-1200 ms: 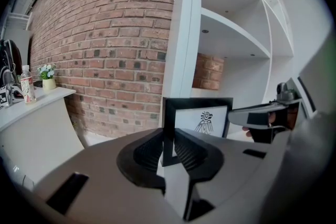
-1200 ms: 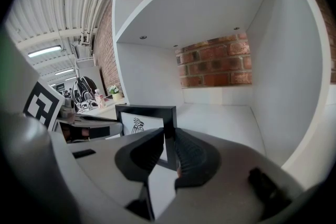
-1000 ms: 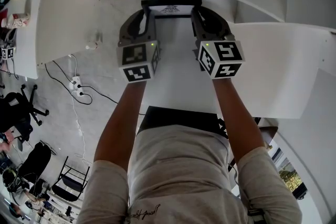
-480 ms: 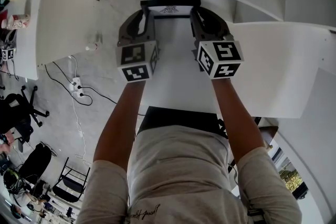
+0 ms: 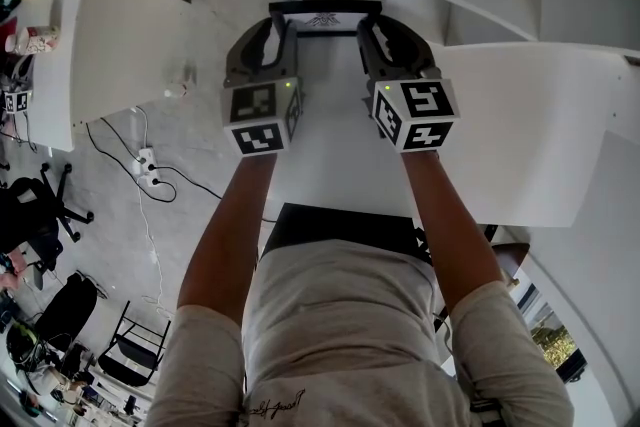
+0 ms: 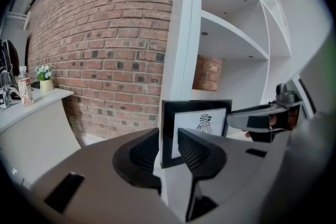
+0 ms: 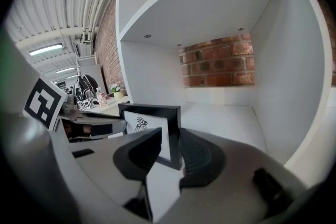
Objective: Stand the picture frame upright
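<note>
Nearest us in the head view: left forearm (image 5: 228, 235) and right forearm (image 5: 450, 225) reach fwd over a white shelf board (image 5: 335, 160), one tool per hand. The left marker cube (image 5: 262, 115) and right marker cube (image 5: 417, 113) sit level w/ each other, apart.

Left gripper (image 6: 169, 136): jaws apart and just been opening. The left edge of the picture frame (image 6: 191, 122) stands btwn them, and the pads aren't squeezing it; we see a sliver of gap on the outer side.

Right gripper (image 7: 170, 138): jaws also apart, w/ the frame's right edge btwn them. The outer pad is just beside the black border. The inner pad sits in front of the white mat, w/ a gap.

The frame has a black border, a white mat and a small dark emblem in the middle. It stands upright on the board, face toward us, at the mouth of the white shelf unit (image 7: 210, 23), near that unit's left upright.

Farther off, a brick wall (image 6: 105, 34) shows behind the compartment and to the left. Far left in the left gripper view there's a white counter (image 6: 31, 110) w/ a bottle (image 6: 23, 86) and a small pot of flowers (image 6: 45, 75). In the head view, on the grey floor (image 5: 200, 125) to our left, we see a power strip (image 5: 147, 162) w/ cables, then an office chair (image 5: 45, 200).
</note>
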`<action>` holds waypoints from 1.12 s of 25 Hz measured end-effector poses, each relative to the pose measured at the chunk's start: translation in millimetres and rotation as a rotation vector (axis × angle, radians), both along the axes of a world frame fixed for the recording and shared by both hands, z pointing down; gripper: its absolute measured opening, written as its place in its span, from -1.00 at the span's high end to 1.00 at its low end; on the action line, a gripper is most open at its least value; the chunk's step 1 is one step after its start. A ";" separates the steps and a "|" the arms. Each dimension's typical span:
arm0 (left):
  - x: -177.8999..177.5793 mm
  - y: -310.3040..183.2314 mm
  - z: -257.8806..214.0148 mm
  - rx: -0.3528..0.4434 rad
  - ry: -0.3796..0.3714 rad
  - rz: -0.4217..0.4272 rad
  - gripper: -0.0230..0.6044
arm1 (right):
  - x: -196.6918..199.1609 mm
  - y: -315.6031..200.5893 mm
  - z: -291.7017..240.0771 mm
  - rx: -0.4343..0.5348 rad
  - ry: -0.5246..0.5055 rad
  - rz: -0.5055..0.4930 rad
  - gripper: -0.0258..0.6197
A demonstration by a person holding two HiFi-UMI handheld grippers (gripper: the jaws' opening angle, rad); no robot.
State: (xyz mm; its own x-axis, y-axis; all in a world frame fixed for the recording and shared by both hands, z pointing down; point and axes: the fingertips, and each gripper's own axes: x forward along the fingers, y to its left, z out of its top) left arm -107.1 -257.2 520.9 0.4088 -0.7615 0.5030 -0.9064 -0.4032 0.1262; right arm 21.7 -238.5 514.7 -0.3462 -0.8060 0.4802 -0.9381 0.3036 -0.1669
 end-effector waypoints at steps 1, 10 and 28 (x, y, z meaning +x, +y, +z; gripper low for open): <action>-0.4 0.2 -0.2 0.000 -0.001 0.000 0.55 | -0.4 0.3 0.2 -0.001 0.002 0.000 0.63; -4.2 4.6 -4.2 0.003 -0.002 -0.005 0.53 | 1.0 3.1 -2.3 -0.001 0.007 0.004 0.59; -7.8 48.3 -28.7 0.020 -0.018 -0.017 0.53 | 7.3 45.2 -17.8 -0.014 -0.002 -0.026 0.59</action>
State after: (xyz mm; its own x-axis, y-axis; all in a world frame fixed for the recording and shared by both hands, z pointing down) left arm -114.9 -208.9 492.2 0.3868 -0.7782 0.4947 -0.9152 -0.3898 0.1024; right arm 29.0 -193.3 496.9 -0.3681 -0.7898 0.4907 -0.9295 0.3258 -0.1728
